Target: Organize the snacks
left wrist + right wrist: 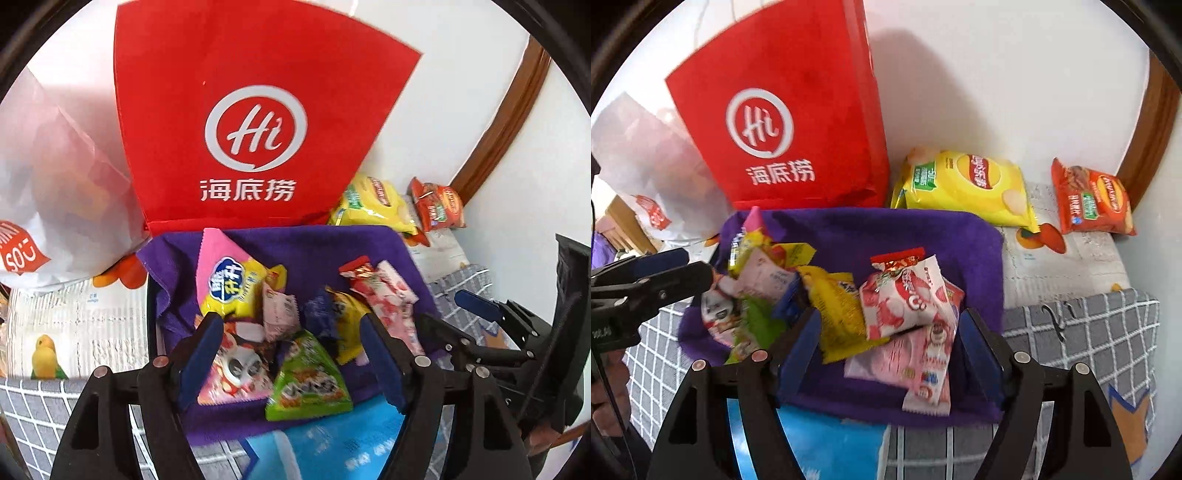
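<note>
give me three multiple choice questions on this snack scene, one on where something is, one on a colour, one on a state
1. Where does the yellow chip bag lie?
A. inside the purple-lined tray
B. behind the tray, right of the red bag
C. on top of the white bag

2. What colour is the cloth lining the tray of small snacks?
A. purple
B. green
C. orange

3. How do the fingers of the right gripper stand?
A. clamped on the red bag
C. shut with nothing between them
B. apart, pressing on nothing

Answers:
1. B, it rests by the wall beside the red bag, outside the tray.
2. A, purple fabric shows all round the snack pile.
3. B, both blue pads stand clear of the packets below.
</note>
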Available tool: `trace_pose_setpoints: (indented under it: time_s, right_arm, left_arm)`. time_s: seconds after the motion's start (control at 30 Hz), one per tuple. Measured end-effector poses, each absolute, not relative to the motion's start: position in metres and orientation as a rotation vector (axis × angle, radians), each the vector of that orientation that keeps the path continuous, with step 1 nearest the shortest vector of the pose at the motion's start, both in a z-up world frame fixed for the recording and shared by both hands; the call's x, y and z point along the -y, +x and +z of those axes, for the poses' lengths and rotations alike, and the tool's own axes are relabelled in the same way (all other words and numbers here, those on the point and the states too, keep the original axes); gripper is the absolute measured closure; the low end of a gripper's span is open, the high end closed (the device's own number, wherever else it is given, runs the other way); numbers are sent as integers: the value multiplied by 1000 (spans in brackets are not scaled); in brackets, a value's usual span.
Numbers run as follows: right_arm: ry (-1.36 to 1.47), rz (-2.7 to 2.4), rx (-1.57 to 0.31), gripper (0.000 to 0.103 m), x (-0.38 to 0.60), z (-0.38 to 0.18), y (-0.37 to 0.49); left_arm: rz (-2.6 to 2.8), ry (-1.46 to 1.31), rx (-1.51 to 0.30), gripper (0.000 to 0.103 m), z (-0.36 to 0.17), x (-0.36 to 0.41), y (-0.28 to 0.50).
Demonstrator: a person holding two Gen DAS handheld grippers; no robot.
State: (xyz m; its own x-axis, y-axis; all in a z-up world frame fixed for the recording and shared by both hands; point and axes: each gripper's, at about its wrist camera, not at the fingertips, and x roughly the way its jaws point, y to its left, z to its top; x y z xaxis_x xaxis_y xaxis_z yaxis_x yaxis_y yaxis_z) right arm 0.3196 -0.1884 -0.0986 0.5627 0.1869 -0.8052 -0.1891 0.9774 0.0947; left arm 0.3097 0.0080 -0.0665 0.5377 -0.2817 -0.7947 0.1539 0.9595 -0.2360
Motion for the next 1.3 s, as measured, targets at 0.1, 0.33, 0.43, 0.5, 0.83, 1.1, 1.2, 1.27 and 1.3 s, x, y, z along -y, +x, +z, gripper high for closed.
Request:
trace_pose_setpoints:
  time_s: [0.1, 0.33, 0.43, 0.5, 0.83, 1.1, 1.2, 1.27, 1.3]
  right_arm:
    - [17, 195, -938, 27, 194, -83, 301]
    - [50, 164, -884, 26, 202, -52, 250]
    - [61, 180, -876, 27, 202, -44, 228]
    - [56, 175, -862, 26, 200, -38, 210]
    - [31, 162, -754, 10, 208, -18, 130]
    - [21, 116, -734, 2, 221, -13, 87]
    - [26, 101, -716, 2, 227, -10, 70]
    - [31, 99, -705, 2, 230, -7, 59]
    - [37, 96, -700, 2, 232, -6, 53]
  left_arm:
    - [-268, -134, -950, 27, -56, -3, 297]
    - [-279, -105, -923, 21, -36, 0, 243]
    - [-256, -86, -902, 20, -28, 0, 215]
    - [-247, -75, -893, 18, -26, 1, 200]
    - [-204, -64, -855, 16, -17, 9, 127]
    - [-173, -60, -815, 11, -8, 14, 81]
    - [-164, -47, -790, 10, -3, 18, 64]
    - [-162, -47, -781, 10, 0, 19, 54]
    - [-160, -45, -776, 10, 1, 20, 48]
